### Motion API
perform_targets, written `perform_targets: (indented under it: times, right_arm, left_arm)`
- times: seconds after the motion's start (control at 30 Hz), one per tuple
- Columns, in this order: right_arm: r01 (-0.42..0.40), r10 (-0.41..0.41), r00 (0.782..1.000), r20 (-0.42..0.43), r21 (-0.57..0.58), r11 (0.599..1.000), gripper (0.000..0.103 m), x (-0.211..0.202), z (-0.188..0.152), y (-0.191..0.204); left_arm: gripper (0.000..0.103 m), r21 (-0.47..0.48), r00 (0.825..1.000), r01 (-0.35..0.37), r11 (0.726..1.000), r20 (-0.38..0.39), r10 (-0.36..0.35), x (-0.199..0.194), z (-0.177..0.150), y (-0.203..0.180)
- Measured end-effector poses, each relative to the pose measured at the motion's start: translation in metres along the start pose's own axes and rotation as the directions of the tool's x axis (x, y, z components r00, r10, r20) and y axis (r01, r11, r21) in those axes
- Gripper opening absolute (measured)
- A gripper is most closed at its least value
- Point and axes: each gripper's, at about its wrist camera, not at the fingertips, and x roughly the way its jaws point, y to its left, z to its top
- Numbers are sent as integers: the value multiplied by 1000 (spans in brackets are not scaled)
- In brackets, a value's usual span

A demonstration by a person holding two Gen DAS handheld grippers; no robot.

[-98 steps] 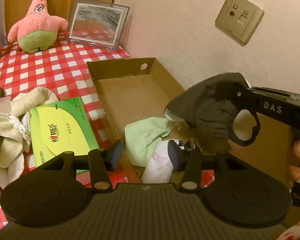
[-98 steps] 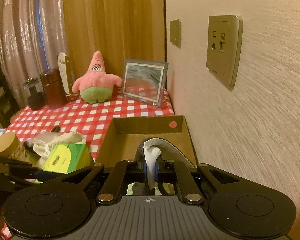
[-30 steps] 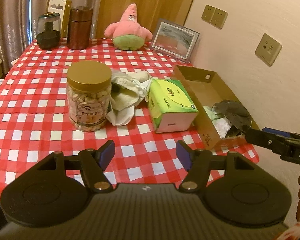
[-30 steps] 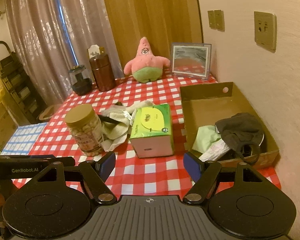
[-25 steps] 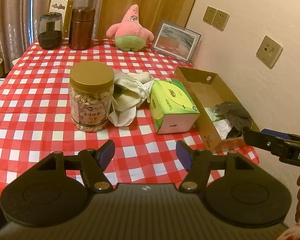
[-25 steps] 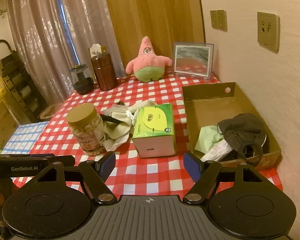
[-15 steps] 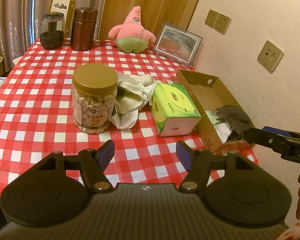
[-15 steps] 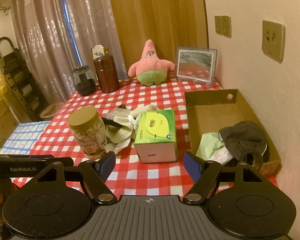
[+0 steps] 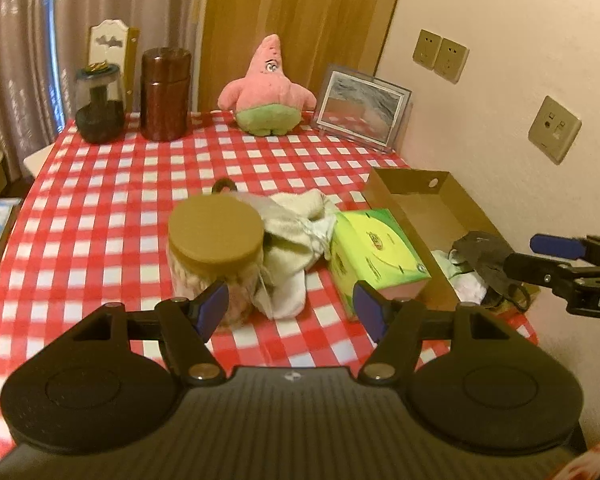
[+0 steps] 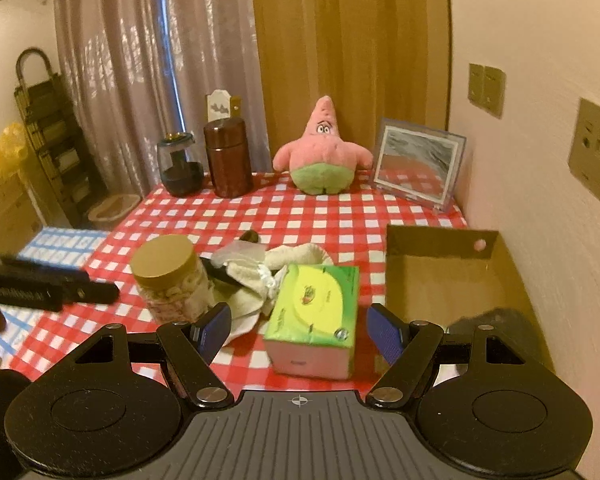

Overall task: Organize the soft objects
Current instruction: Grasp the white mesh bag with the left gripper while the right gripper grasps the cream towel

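Note:
A cardboard box stands at the table's right edge by the wall and holds a dark cloth and light cloths. It also shows in the right wrist view. A heap of cream cloths lies between the jar and the tissue box, also seen in the right wrist view. A pink starfish plush sits at the back. My left gripper is open and empty, above the near table. My right gripper is open and empty, drawn back from the box.
A nut jar with a tan lid and a green tissue box stand mid-table. A picture frame, a brown canister and a dark glass jar stand at the back. The wall runs along the right.
The right gripper let go of the dark cloth in the box and opened. Both grippers have drawn back and risen away from the table.

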Motion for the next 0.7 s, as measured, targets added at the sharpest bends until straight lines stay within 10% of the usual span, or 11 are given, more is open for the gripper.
perform_targets:
  times: [0.7]
  right_arm:
    - [-80, 52, 988, -144, -191, 978, 74, 154, 62, -25]
  left_arm:
    - [67, -13, 964, 27, 1000, -264, -30, 154, 123, 64]
